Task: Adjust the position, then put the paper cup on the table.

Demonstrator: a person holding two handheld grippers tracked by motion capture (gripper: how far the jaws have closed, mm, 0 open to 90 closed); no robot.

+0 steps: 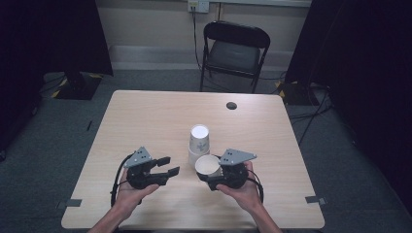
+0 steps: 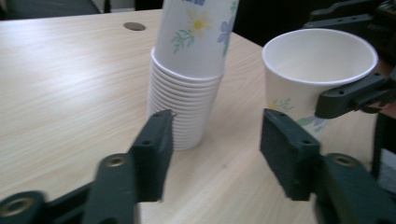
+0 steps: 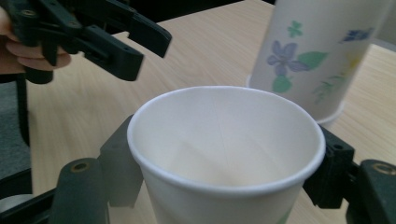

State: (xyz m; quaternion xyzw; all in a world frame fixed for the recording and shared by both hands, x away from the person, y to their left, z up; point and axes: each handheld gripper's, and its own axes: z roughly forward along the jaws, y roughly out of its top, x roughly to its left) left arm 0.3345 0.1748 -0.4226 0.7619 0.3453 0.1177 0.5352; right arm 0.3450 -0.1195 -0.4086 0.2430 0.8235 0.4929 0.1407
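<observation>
My right fingers clamp one paper cup (freshly separated, I judge); left fingers apart, next gripping the upturned cup stack.

The stack of cups stands in the middle of the counter, upside down. Just below and right of it, a single cup sits upright between the right gripper fingers, nearly touching the stack. There is little room to pass between them. The left gripper at lower left has its fingers apart with nothing between them, and bare counter lies between it and the stack. The upper half of the counter is bare, but for a small dark hole at upper right.
</observation>
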